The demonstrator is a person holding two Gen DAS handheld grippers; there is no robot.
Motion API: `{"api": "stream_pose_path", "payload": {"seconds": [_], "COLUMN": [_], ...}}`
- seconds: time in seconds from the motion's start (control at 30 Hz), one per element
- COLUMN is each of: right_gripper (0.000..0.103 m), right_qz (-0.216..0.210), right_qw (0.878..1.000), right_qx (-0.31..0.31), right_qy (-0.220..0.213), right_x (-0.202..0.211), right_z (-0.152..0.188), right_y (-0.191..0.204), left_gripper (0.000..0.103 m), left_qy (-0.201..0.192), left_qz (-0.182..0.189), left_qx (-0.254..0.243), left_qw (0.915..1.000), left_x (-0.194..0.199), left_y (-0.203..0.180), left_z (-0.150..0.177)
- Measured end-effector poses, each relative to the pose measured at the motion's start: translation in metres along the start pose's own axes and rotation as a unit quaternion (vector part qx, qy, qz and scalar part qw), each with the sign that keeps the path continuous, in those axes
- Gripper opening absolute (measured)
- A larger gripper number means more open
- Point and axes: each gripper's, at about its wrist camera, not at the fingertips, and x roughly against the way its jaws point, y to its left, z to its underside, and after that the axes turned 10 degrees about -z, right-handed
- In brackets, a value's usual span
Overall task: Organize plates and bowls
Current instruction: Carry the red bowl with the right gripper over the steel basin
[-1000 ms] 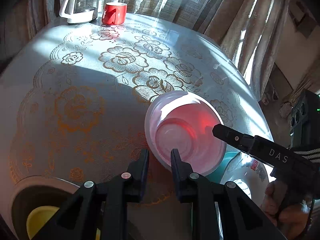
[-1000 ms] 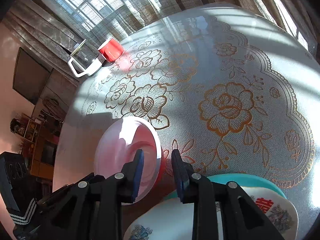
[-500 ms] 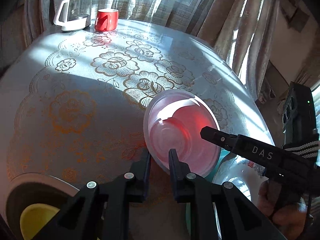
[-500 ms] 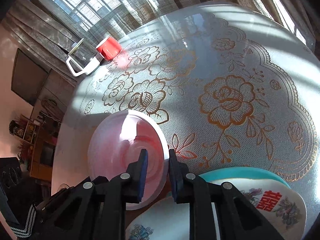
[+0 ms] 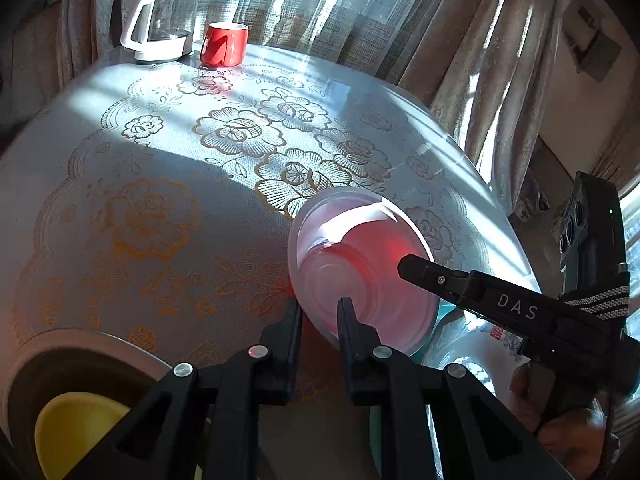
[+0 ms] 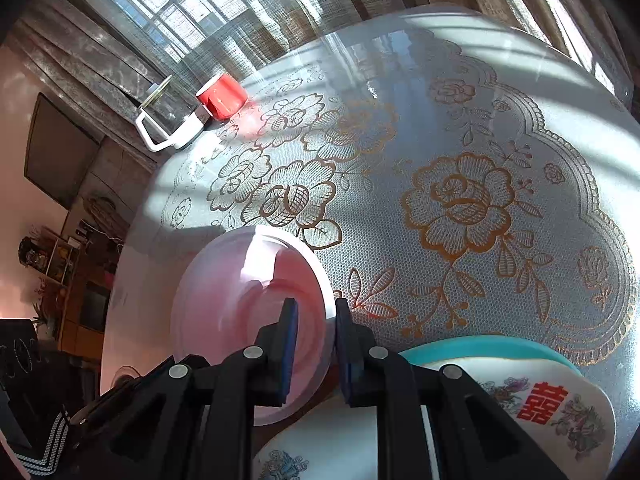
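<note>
- Lower centre of both wrist views: pink bowl [image 5: 362, 272] [image 6: 248, 320] held tilted over the table, rim clamped from two sides.
- L gripper [image 5: 318, 316] closed on bowl's near rim, one finger outside the wall, one inside. Jaws were wider a sec ago and have just been closing onto that rim.
- R gripper [image 6: 314, 322] likewise clamped on the opposite rim, wall between its blue pads [image 6: 289, 344]; it also narrowed over the last sec w/ the rim already between the fingers.
- Vs. earlier frames: bowl sits a bit higher in frame and more tipped, its inside facing the L camera; sun patch on the inner wall has shifted.
- Lower right, R view: white plate [image 6: 552, 400] w/ red character and flower print lies on a teal plate [image 6: 480, 346], just beside the bowl.
- Lower left, L view: yellow bowl [image 5: 76, 428] inside a larger dark-lined dish [image 5: 80, 344] at table edge.
- Table [image 5: 160, 184] is round, glossy cover over lace cloth w/ gold and white flowers; strong sun stripes plus big shadow.
- Upper left, L view: glass kettle [image 5: 164, 26] w/ white handle beside a red mug [image 5: 224, 44], well apart from the bowl.
- Behind them: curtains [image 5: 440, 20] over a gridded window. R view far left shows a dark wall screen [image 6: 56, 152] and shelves [image 6: 60, 264].
</note>
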Motion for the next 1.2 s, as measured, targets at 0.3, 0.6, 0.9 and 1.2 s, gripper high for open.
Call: {"api": "stream_pose_path", "payload": {"seconds": [0.3,0.6,0.9,1.2], "right_gripper": [0.018,0.018,0.018,0.018], "right_qz": [-0.016,-0.041,-0.06,-0.07], "right_qw": [1.0,0.999,0.997,0.996], "right_qx": [0.019,0.022,0.026,0.03], "right_qy": [-0.01,-0.018,-0.027,-0.036], "right_x": [0.011,0.024,0.039,0.052], "right_z": [0.005,0.02,0.035,0.052], "right_y": [0.017,0.028,0.039,0.045], "left_gripper": [0.018,0.018,0.018,0.018], "left_qy": [-0.032,-0.072,-0.094,-0.104], "left_qz": [-0.01,-0.018,-0.031,-0.021], "left_qx": [0.009,-0.007,-0.019,-0.017], "left_qw": [0.9994,0.9972,0.995,0.9942], "left_x": [0.027,0.058,0.079,0.098], "left_y": [0.003,0.003,0.003,0.006], "left_z": [0.012,0.022,0.04,0.056]}}
